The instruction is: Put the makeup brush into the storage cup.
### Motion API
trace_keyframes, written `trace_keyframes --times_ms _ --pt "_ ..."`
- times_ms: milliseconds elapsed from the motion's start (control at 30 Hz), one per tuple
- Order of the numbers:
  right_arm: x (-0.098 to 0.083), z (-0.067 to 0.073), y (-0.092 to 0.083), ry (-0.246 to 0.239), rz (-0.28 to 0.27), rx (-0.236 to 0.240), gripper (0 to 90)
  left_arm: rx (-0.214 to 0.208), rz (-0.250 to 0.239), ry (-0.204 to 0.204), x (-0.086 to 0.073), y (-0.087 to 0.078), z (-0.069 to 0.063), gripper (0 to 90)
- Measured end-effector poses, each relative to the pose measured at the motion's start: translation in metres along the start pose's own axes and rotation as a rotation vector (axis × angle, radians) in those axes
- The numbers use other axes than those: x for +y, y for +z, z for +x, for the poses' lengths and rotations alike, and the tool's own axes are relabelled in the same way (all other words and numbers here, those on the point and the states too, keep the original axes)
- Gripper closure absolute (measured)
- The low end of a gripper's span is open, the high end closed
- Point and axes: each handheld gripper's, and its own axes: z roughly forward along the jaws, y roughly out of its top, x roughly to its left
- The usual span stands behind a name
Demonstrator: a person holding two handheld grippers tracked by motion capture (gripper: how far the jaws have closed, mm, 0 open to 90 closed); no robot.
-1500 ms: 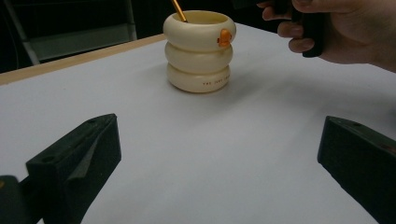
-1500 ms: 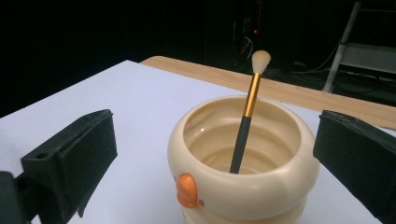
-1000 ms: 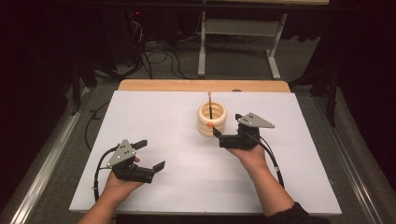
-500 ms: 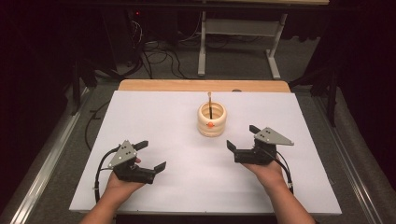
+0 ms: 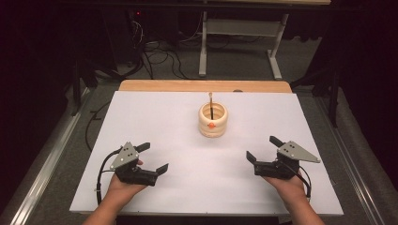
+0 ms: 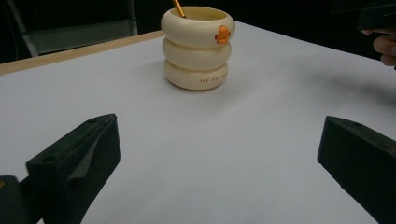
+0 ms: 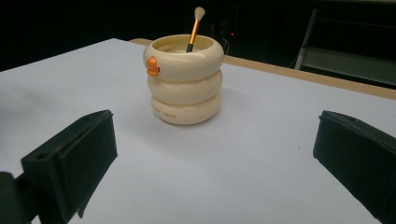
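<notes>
A cream ringed holder [image 5: 213,120] with a small orange mark stands near the middle of the white table, and a thin brush [image 5: 211,104] with an orange handle stands upright inside it. The same holder [image 6: 197,46] appears ahead in the left gripper view, and in the right gripper view the holder [image 7: 184,78] shows the brush [image 7: 194,28] sticking out of it. My left gripper [image 5: 153,159] rests at the front left, open and empty. At the front right, my right gripper [image 5: 264,150] is open with nothing between its jaws. Both are well short of the holder.
The white table top [image 5: 155,117] ends in a wooden strip [image 5: 202,86] at the far side. Beyond it stand a metal desk frame [image 5: 239,42] and loose cables [image 5: 155,51] on the dark floor. The other hand [image 6: 385,46] shows at the right edge of the left gripper view.
My right gripper has pulled back from beside the holder toward the front right of the table. The left gripper has stayed in place.
</notes>
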Motion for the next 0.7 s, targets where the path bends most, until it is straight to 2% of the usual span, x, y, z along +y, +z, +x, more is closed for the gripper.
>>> trace_keyframes --times_ms 200,267,400,600,700 --pt "-0.008 0.0 -0.009 -0.022 -0.012 -0.006 1.1 0.011 0.0 -0.023 0.0 -0.001 -0.002 0.3" --pt "-0.011 0.002 -0.01 -0.014 -0.015 -0.001 1.1 0.011 -0.001 -0.021 0.0 -0.001 -0.004 0.3" --pt "-0.01 0.004 -0.01 -0.039 -0.021 0.003 1.1 0.012 0.007 -0.017 -0.001 0.0 -0.005 0.3" --pt "-0.012 0.003 -0.01 -0.029 -0.034 0.008 1.1 0.009 0.001 -0.019 -0.001 -0.001 -0.004 0.3" --pt "-0.013 0.003 -0.009 -0.022 -0.023 0.009 1.1 0.007 -0.001 -0.016 0.0 -0.002 -0.004 0.3"
